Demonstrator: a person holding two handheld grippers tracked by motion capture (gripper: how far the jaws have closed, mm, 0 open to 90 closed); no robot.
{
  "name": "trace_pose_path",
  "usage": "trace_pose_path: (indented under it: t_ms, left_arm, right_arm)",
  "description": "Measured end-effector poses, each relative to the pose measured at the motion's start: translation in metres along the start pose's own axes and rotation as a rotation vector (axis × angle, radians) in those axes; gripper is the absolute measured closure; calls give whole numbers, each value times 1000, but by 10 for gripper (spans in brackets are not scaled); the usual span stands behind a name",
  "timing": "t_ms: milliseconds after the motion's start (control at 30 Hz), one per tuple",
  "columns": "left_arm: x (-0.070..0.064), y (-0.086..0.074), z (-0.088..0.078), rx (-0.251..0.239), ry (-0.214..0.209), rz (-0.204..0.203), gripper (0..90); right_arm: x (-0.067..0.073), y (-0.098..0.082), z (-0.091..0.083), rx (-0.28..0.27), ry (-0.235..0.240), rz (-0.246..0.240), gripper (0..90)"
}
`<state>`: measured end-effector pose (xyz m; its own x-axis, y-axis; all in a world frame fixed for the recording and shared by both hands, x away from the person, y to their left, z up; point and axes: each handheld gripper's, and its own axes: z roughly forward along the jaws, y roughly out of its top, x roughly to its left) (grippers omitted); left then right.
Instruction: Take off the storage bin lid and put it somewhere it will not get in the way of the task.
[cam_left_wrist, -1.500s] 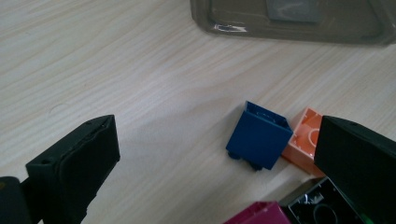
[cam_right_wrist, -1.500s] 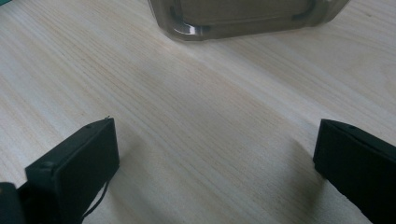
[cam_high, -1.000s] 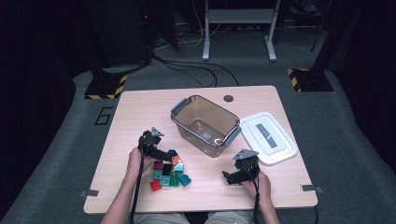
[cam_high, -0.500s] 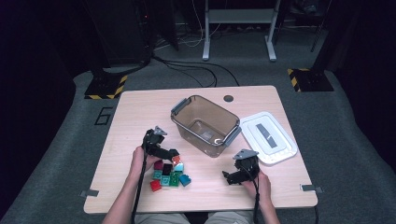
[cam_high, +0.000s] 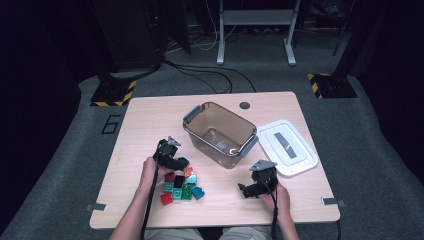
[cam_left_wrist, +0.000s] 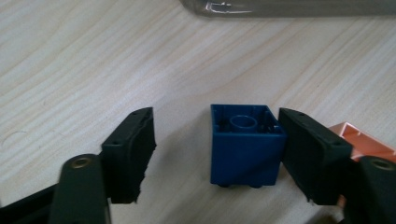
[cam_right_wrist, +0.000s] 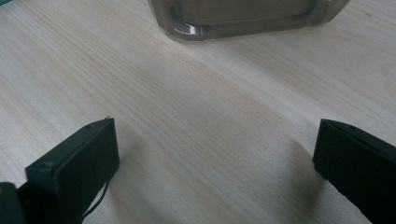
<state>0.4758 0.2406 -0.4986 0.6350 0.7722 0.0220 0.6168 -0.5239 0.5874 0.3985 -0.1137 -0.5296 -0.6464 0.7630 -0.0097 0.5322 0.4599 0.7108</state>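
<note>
Left gripper (cam_left_wrist: 215, 154) down on the table (cam_high: 150, 120) by the near-left part, right at the top of the toy-brick pile (cam_high: 182, 186). Dark blue brick (cam_left_wrist: 245, 144) sitting between its jaws, hollow underside facing the camera. Jaws just been closing in: right one touching the brick's side, left one with a clear gap, so not pinched yet. Orange brick (cam_left_wrist: 362, 142) peeking out just behind the right jaw. Same blue brick (cam_high: 183, 161) in the high view, at the gripper's tip, just off the near-left corner of the clear plastic bin (cam_high: 220, 134).

Right gripper (cam_right_wrist: 215, 168) resting low near the front edge, right of the pile, jaws spread wide over bare wood, nothing between them. Bin standing mid-table, white lid (cam_high: 287, 146) lying flat beside it toward the right edge.
</note>
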Motion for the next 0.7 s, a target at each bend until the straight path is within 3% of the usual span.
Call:
trace_pose_path:
  t_ms: [133, 267, 300, 400, 500, 700]
  left_arm:
    - [3, -5, 0, 8, -27, -15, 378]
    - [4, -6, -1, 10, -18, -12, 481]
    - [4, -7, -1, 7, -12, -19, 563]
    - [5, -8, -2, 5, -16, -26, 578]
    - [7, -10, -4, 2, 7, -15, 583]
    - [12, -11, -15, -26, -4, -22, 585]
  right_arm:
    - [0, 0, 0, 0, 0, 0, 0]
    - [0, 0, 0, 0, 1, 0, 0]
    - [0, 0, 0, 0, 1, 1, 0]
    - [0, 0, 0, 0, 1, 1, 0]
    - [0, 0, 0, 0, 1, 1, 0]
    - [0, 0, 0, 0, 1, 1, 0]
